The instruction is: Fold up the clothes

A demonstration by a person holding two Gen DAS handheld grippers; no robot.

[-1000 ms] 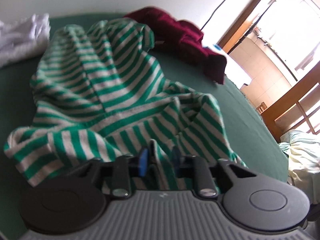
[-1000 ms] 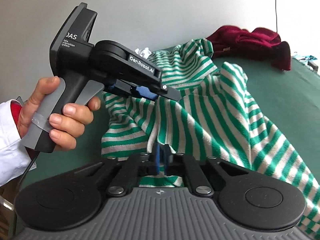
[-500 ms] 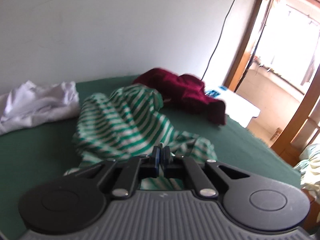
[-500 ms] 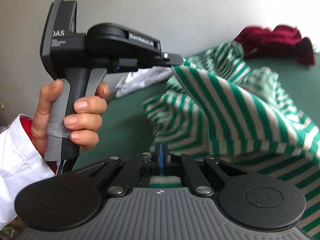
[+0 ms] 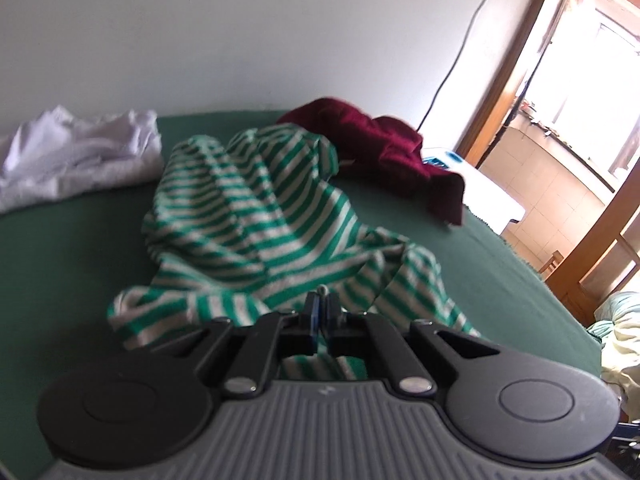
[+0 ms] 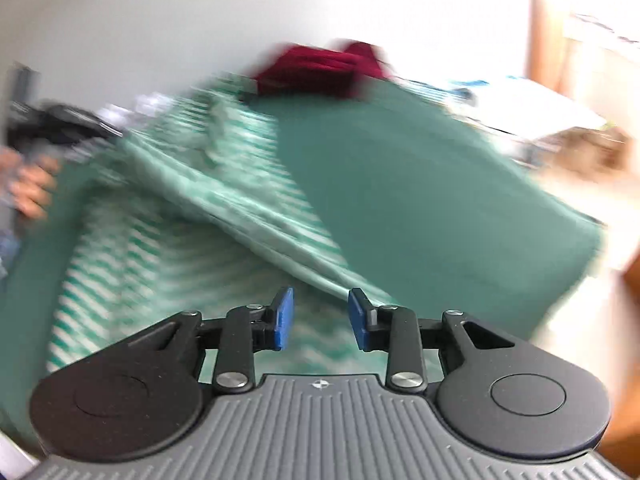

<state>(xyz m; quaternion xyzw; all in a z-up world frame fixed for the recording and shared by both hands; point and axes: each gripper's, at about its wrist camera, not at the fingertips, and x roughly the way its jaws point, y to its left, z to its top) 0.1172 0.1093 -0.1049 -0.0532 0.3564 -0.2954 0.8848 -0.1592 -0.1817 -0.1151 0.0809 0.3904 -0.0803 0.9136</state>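
Now the left hand-held gripper (image 5: 319,312) pinches the near edge of the striped shirt (image 5: 256,216), which stretches away across the green bench (image 5: 60,272), while the right hand-held gripper (image 6: 320,322) is opening, empty, just above it.

A green-and-white striped shirt (image 5: 256,216) lies crumpled just ahead of the left gripper (image 5: 320,314). Its near edge is pinched there. The shirt spreads away in loose folds.

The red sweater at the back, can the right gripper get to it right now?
Probably yes. The right gripper is opening with nothing between its pads, and bare green cover stretches toward the red sweater beside the striped shirt. It is a long reach, though.
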